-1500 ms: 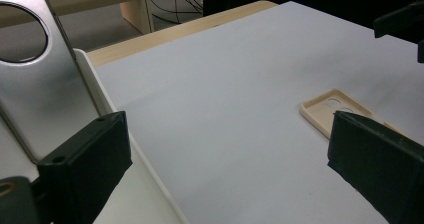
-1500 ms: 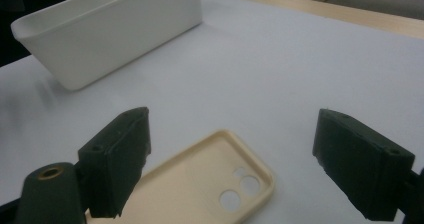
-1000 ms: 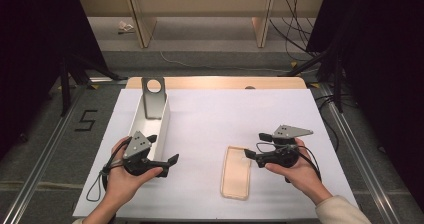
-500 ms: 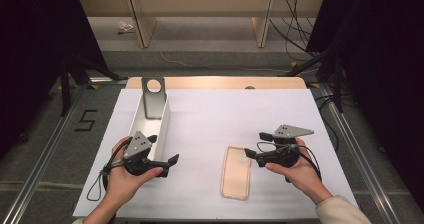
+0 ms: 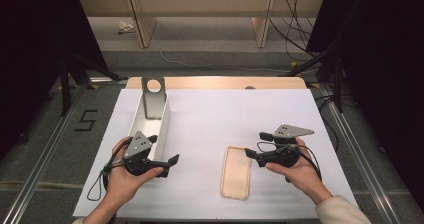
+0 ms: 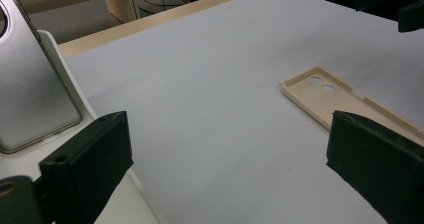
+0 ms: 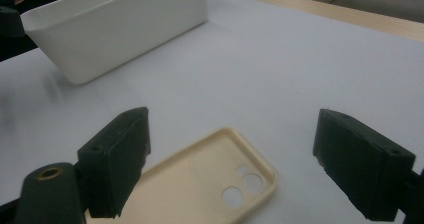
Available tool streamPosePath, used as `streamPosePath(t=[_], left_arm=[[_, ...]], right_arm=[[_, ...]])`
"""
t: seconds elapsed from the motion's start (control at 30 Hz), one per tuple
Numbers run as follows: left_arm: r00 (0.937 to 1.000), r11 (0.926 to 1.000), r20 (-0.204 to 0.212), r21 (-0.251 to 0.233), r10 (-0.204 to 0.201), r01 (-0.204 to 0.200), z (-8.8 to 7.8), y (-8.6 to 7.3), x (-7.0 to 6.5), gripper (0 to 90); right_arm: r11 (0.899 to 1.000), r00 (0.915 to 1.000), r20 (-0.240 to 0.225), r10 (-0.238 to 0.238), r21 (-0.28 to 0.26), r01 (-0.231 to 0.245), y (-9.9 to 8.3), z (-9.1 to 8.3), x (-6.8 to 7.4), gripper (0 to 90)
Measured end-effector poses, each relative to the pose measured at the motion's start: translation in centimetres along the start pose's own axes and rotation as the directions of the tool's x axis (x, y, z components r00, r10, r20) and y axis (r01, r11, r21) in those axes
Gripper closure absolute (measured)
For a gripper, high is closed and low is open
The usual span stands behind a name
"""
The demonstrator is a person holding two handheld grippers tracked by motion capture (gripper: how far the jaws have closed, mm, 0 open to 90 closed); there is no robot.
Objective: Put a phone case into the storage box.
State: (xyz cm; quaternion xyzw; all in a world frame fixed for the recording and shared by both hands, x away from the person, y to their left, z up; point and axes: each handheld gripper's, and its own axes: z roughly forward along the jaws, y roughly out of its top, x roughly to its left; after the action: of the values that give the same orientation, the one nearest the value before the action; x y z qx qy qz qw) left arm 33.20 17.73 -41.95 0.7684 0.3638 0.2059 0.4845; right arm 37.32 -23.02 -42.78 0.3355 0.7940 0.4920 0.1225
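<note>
A beige phone case (image 5: 236, 173) lies flat, inside up, on the white table cover (image 5: 225, 114), right of centre near the front. My right gripper (image 5: 255, 145) is held just to its right, open, jaws pointing left over the case's far end. In the right gripper view the case (image 7: 200, 179) lies below and between the open jaws of my right gripper (image 7: 240, 159). My left gripper (image 5: 165, 151) is open at the near end of a white box (image 5: 162, 126). A silver phone (image 5: 153, 96) leans upright in the box's far end. In the left gripper view my left gripper (image 6: 230, 154) holds nothing.
The wooden table edge (image 5: 215, 82) runs along the back. The left gripper view has the silver phone (image 6: 30, 89) at left, the case (image 6: 320, 91) at right, and the other gripper (image 6: 395, 4) at top right. Cables and wooden furniture legs stand beyond the table.
</note>
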Motion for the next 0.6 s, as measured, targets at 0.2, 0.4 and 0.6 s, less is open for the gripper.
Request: streamPosePath(t=[0.2,0.4,0.6], left_arm=[[1.0000,1.0000,-0.003,0.004,-0.004,0.004,0.06,-0.08,-0.04,3.8],[1.0000,1.0000,-0.002,-0.002,-0.002,0.002,-0.02,0.01,-0.02,3.6],[1.0000,1.0000,0.006,-0.002,-0.002,0.002,-0.02,-0.04,-0.20,3.8]], right_arm=[[1.000,1.0000,-0.001,-0.002,0.002,0.002,-0.01,0.00,0.04,16.3],[1.000,0.9999,-0.007,-0.007,0.010,0.007,0.01,0.02,0.11,16.4],[0.999,0.9990,-0.029,-0.034,0.034,0.035,-0.08,0.21,0.32,17.2]])
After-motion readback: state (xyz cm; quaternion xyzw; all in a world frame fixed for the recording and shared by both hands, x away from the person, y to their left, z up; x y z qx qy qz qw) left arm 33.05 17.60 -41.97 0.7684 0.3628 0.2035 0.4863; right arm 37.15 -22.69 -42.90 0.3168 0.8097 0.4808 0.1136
